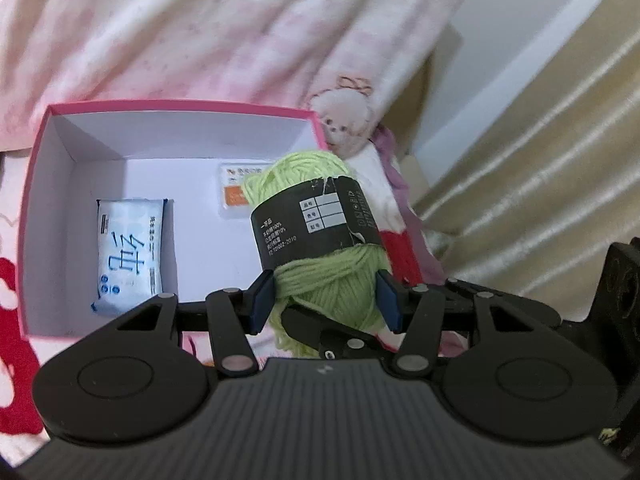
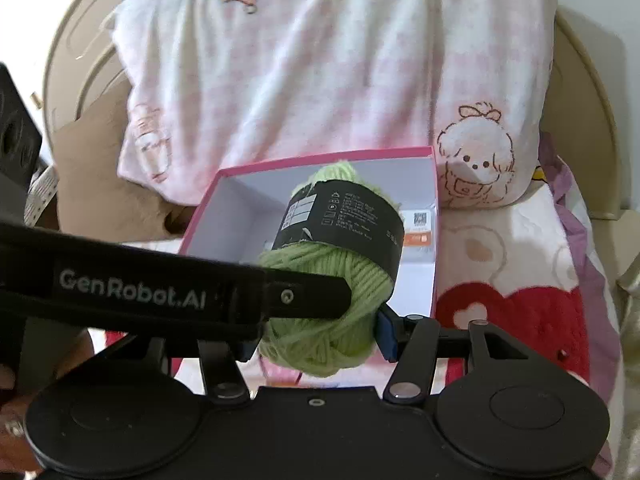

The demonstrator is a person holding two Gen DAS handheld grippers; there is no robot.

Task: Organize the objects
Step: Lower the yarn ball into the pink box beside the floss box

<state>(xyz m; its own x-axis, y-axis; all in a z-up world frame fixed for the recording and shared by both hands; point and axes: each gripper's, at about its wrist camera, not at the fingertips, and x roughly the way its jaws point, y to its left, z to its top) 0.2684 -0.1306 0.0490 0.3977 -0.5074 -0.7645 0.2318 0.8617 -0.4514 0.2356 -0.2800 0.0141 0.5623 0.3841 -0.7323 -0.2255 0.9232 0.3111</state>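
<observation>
A ball of light green yarn with a black paper band is clamped between the blue pads of my left gripper. My right gripper is closed on the same yarn ball; its right pad presses the wool, and its left pad is hidden behind the left tool's black strap. The yarn hangs over the near right part of an open pink box with a white inside. A blue-and-white tissue pack and a white card with an orange patch lie in the box.
A pink-and-white pillow printed with a cartoon puppy lies behind the box. Under the box is a white blanket with red hearts. A beige curtain hangs at the right in the left wrist view, and brown cardboard sits at the left.
</observation>
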